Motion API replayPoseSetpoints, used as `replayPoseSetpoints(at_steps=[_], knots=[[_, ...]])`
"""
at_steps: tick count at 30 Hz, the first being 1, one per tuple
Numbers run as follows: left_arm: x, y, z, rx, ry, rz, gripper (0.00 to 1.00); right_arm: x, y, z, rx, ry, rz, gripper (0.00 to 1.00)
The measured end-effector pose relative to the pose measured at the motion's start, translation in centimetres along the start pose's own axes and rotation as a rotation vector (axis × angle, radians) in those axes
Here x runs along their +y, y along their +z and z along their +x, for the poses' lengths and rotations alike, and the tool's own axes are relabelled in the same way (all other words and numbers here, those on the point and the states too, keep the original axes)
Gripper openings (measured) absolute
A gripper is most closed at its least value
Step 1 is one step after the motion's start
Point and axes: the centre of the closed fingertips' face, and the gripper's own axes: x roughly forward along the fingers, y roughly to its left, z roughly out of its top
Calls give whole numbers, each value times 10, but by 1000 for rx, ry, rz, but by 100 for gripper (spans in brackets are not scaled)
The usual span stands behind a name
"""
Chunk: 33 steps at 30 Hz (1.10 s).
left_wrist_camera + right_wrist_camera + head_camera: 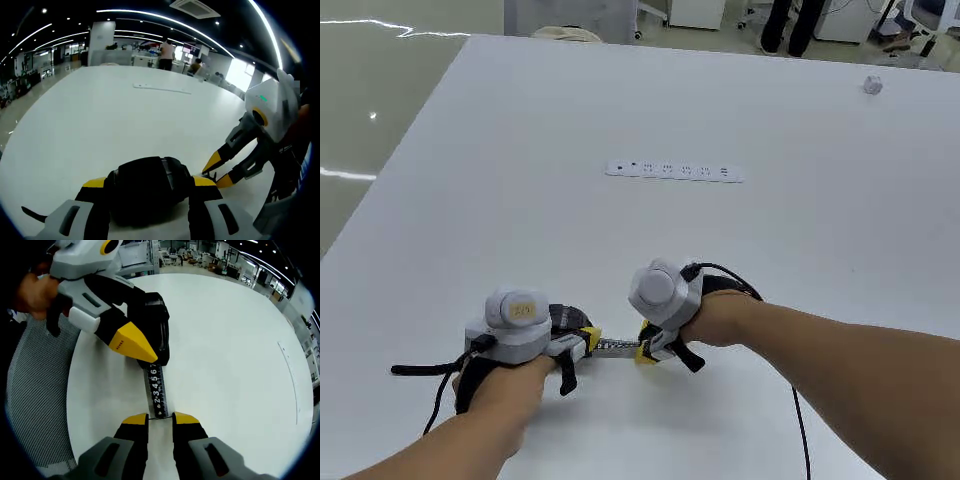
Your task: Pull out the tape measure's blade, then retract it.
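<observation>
A black tape measure (147,192) rests on the white table (620,230), and my left gripper (150,182) is shut on its case, one yellow-tipped jaw on each side. In the head view the left gripper (580,340) sits at the near left and the case (570,320) is partly hidden by it. A short length of blade (156,390) with printed numbers runs out of the case (152,330). My right gripper (160,417) is shut on the blade's end hook. In the head view the right gripper (645,352) is just right of the blade (616,347).
A white power strip (674,171) lies mid-table, farther away. A small white object (872,85) sits at the far right. A black strap (420,370) trails left from the left gripper, and a cable (798,410) runs under the right forearm. The table's left edge slants nearby.
</observation>
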Motion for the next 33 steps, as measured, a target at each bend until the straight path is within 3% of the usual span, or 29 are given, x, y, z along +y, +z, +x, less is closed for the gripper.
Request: replayPoseSetpoints(at_steps=[26, 33], knots=[[0, -1, -1, 2, -3, -10, 60, 1, 14, 8, -34, 7, 4, 18], [0, -1, -1, 2, -4, -13, 60, 2, 20, 11, -47, 2, -28, 19]])
